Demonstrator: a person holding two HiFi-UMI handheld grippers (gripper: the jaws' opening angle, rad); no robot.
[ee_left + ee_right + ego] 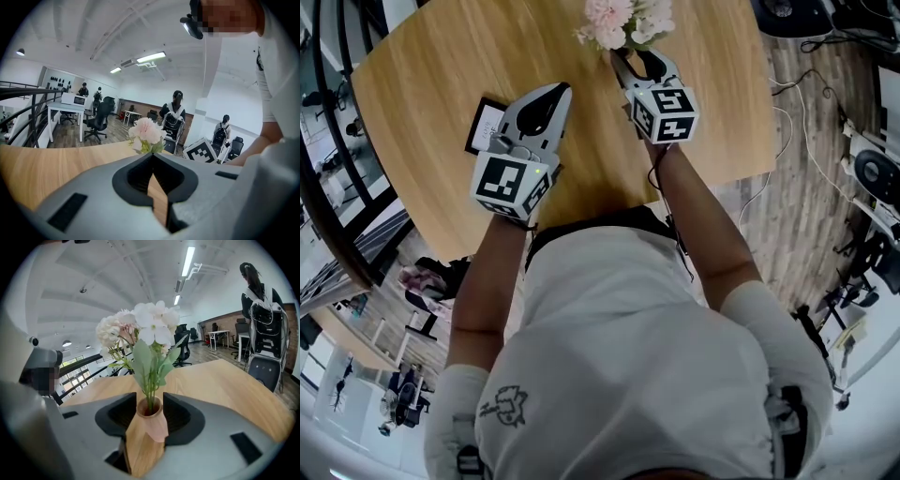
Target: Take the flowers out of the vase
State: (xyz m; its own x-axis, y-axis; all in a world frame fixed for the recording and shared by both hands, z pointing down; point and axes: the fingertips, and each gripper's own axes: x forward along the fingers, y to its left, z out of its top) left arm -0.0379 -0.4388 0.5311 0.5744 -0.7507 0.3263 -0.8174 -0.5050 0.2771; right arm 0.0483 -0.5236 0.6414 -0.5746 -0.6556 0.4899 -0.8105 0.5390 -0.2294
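**Flowers [619,23] stand in vase [149,420].**
Head view: right gripper [636,64] at the flowers, left gripper [555,94] short of them. Left gripper view: jaws together, empty. Right gripper view: jaws wide astride vase, unclamped. Advisable: steady vase, lift stems [151,392] straight up.

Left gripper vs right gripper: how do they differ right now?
The left gripper has its jaws together with nothing between them; the right gripper has its jaws apart with the wooden vase between them. The left gripper sits back from the flowers, over the table; the right gripper is right under them. Both point toward the flowers.
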